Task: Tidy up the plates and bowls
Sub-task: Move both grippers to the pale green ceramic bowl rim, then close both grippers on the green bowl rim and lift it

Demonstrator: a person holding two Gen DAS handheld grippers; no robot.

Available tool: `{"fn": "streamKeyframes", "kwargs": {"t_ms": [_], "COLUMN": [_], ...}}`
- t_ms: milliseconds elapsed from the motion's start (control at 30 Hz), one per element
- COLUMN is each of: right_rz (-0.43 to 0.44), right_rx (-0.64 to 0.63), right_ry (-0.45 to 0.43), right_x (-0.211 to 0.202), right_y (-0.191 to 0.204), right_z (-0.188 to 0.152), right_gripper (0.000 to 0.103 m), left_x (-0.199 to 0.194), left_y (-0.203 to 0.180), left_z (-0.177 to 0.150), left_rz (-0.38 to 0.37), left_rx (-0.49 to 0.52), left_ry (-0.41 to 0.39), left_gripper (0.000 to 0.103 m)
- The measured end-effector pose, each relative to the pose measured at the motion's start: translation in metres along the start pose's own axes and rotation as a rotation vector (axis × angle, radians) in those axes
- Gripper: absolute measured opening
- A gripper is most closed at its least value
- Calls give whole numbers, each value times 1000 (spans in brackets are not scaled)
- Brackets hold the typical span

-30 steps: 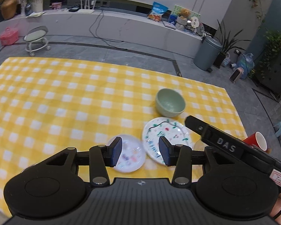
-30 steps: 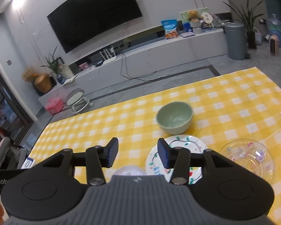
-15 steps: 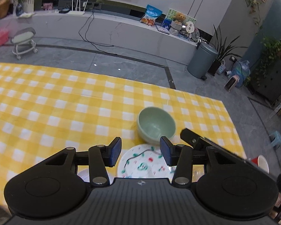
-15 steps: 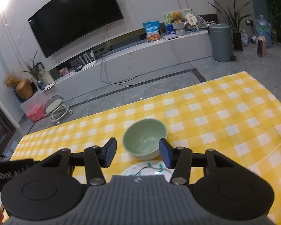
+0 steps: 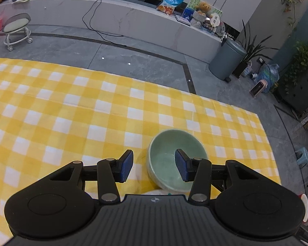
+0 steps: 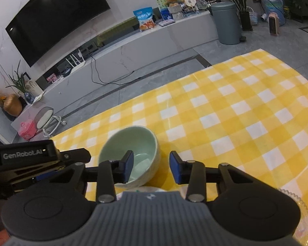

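Both claws have advanced over the last second: the painted plates have dropped below both views and the green bowl (image 5: 175, 160) now sits at 12 o'clock. Left claw (image 5: 154, 168) wide, empty; right claw (image 6: 151, 169) wide, empty, straddling the bowl's right rim. Likely bowl pickup next. Bowl rests on checked surface (image 5: 71, 112). Legible: "GenRobot.AI" label (image 6: 22, 155).
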State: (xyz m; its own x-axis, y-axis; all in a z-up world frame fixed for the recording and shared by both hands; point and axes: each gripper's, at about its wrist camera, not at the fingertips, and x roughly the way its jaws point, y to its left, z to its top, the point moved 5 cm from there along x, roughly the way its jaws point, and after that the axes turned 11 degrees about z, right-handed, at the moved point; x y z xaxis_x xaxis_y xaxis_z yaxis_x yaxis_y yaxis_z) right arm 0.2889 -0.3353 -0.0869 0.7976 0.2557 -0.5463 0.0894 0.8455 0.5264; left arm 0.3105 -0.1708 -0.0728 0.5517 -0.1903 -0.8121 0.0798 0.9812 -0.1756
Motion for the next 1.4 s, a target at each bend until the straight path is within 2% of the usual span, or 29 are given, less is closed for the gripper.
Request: {"fn": "streamKeyframes", "kwargs": {"t_ms": [167, 300, 467, 567, 700, 833, 1033, 1133, 1300, 1400], "right_rz": [2, 6, 24, 21, 13, 17, 7, 16, 38, 77], "right_rx": [16, 29, 36, 24, 16, 55, 100, 90, 82, 84], "right_ry": [26, 47, 55, 55, 47, 43, 29, 2, 10, 19], "right_x": [13, 20, 24, 26, 27, 25, 21, 12, 1, -8], "right_y": [-6, -10, -9, -6, -6, -9, -14, -7, 5, 19], "right_z": [0, -5, -8, -8, -9, -8, -7, -3, 1, 2], "right_gripper": [29, 25, 24, 20, 18, 16, 9, 9, 8, 8], "left_x": [20, 32, 41, 44, 46, 45, 39, 32, 6, -14], "left_y": [-1, -2, -7, -9, -12, -15, -14, -12, 0, 13], "left_z": [0, -2, -2, -3, -4, -4, -6, -8, -4, -4], "left_rz": [14, 5, 13, 19, 18, 47, 46, 56, 49, 76], "left_rx": [19, 27, 46, 61, 79, 100, 91, 87, 32, 2], "left_ry": [32, 55, 68, 72, 72, 58, 52, 52, 46, 51], "left_gripper": [53, 49, 38, 31, 19, 10, 7, 7, 7, 7]}}
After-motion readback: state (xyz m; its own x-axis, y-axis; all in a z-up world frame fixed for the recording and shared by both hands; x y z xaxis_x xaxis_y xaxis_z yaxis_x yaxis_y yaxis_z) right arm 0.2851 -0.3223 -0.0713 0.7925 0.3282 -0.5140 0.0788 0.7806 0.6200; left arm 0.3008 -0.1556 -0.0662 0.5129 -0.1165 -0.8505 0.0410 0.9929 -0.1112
